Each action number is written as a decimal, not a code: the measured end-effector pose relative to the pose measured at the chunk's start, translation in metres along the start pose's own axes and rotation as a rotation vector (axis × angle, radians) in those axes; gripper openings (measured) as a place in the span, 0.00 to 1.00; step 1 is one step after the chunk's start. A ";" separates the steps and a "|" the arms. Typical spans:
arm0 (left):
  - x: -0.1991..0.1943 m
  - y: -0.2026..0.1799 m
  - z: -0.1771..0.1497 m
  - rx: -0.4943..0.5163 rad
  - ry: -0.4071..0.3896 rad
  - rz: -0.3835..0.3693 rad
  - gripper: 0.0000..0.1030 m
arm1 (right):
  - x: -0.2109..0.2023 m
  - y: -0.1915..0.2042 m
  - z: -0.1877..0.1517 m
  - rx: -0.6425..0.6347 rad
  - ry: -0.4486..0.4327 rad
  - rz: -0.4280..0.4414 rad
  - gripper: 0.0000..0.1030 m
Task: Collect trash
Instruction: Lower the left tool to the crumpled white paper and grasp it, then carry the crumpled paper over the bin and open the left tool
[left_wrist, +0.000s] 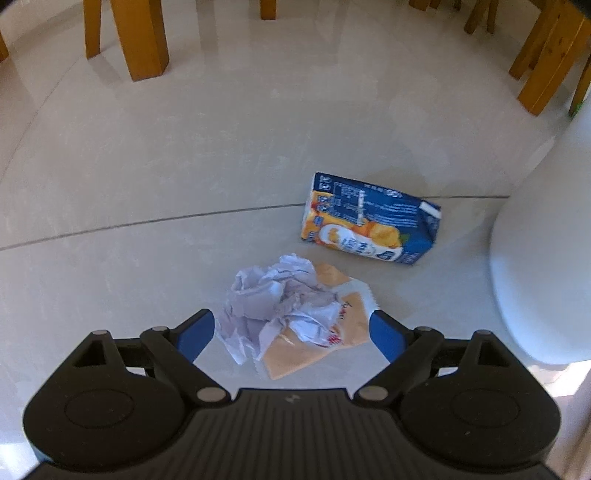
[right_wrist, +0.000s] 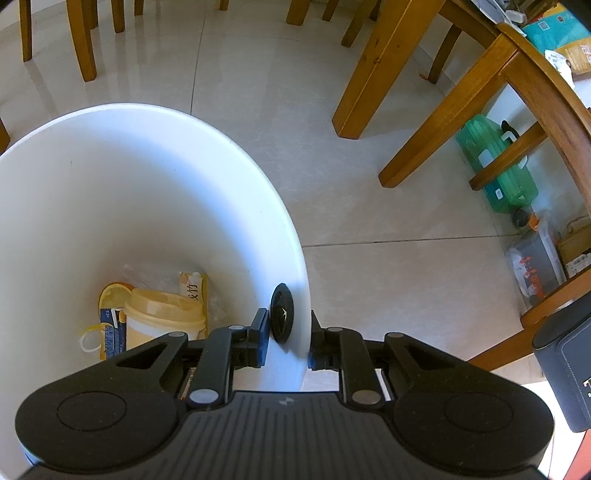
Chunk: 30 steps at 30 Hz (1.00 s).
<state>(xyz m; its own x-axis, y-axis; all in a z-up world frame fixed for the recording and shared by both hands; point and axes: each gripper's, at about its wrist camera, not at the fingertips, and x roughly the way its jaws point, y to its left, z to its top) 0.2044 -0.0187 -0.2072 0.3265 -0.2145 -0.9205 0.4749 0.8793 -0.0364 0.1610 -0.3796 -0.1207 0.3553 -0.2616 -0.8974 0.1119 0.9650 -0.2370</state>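
Observation:
A crumpled white paper ball (left_wrist: 273, 302) lies on the tiled floor on top of a flat orange wrapper (left_wrist: 314, 347). My left gripper (left_wrist: 291, 332) is open, its blue fingertips on either side of the two. Beyond them a blue and orange juice carton (left_wrist: 369, 218) lies on its side. My right gripper (right_wrist: 286, 336) is shut on the wall of a white bin (right_wrist: 155, 177), one finger inside and one outside. At the bin's bottom sit a yellow-lidded cup (right_wrist: 164, 317), a wrapper (right_wrist: 192, 288) and a carton piece (right_wrist: 110, 328).
The white bin (left_wrist: 543, 258) stands at the right in the left wrist view. Wooden chair and table legs (left_wrist: 142, 37) ring the floor. A table leg (right_wrist: 373, 70), a green case (right_wrist: 498, 166), a clear box (right_wrist: 535, 266) and a dark box (right_wrist: 569, 373) are to the right.

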 end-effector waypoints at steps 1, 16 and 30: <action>0.002 -0.001 0.000 0.005 -0.005 0.004 0.88 | 0.000 0.000 0.000 0.001 0.001 -0.001 0.22; 0.023 0.008 -0.003 -0.047 0.023 -0.004 0.59 | 0.001 0.000 -0.001 -0.001 0.005 -0.002 0.22; -0.016 0.007 -0.002 -0.014 -0.004 -0.043 0.47 | 0.001 0.002 -0.002 -0.018 0.003 -0.019 0.23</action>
<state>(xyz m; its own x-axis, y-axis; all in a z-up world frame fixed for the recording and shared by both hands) 0.2015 -0.0084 -0.1937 0.3092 -0.2542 -0.9164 0.4771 0.8751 -0.0818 0.1596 -0.3782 -0.1227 0.3508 -0.2796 -0.8937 0.1014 0.9601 -0.2606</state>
